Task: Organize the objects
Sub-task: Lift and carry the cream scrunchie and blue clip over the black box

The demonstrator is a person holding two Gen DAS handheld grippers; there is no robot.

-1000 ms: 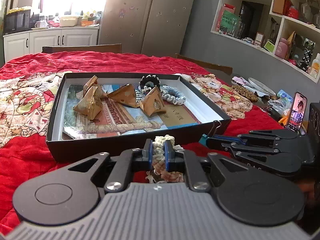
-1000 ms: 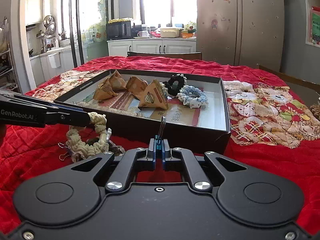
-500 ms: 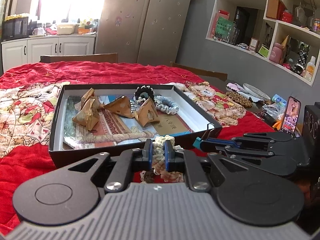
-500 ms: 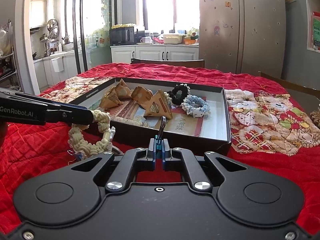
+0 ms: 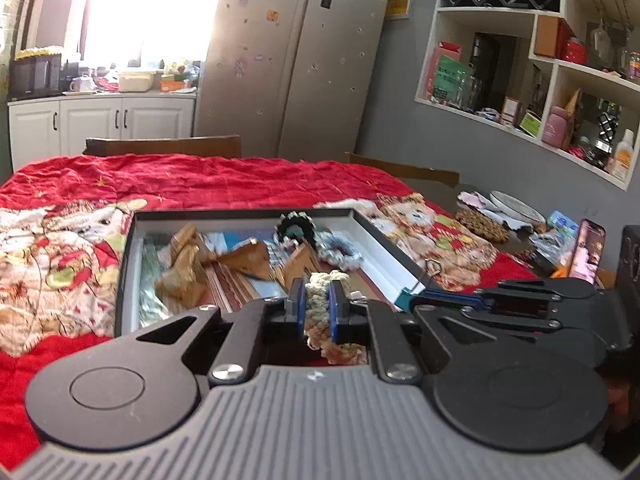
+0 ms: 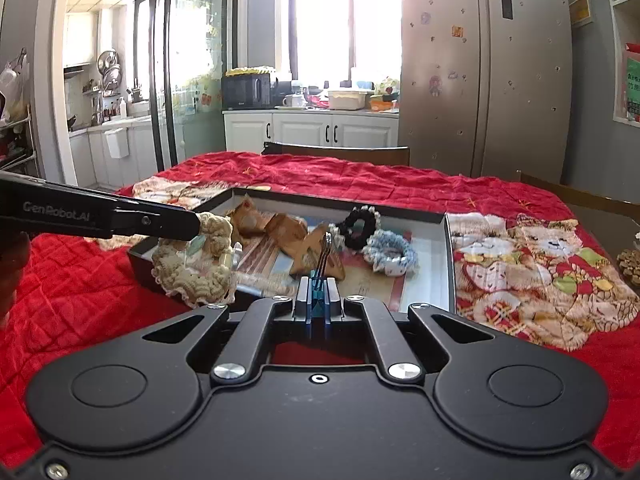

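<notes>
The cream crocheted scrunchie (image 6: pixel 196 264), a soft ruffled loop of yarn, is pinched between the blue pads of my left gripper (image 5: pixel 317 306) and hangs off the table, at the near left corner of the shallow black box with a white lining (image 6: pixel 449 256). It looks light and floppy, so I judge it will sag and swing rather than keep its shape; gripping a thick bunch of the ruffle, as I do now, seems safer than a single loose edge that could slip out. My right gripper (image 6: pixel 318 302) is closed tight on a small teal binder clip (image 6: pixel 319 304), whose wire handles (image 6: pixel 325 254) stand up in front of the jaws. That clip is stiff, small and smooth, so I would keep hold of its body, not the wires. Inside the box lie several brown folded paper pyramids (image 6: pixel 296 236), a black scrunchie with white trim (image 6: pixel 360 226) and a pale blue scrunchie (image 6: pixel 390 254) just beside it. The box sits on a red quilted cloth (image 6: pixel 80 280) with cartoon bear patches.
</notes>
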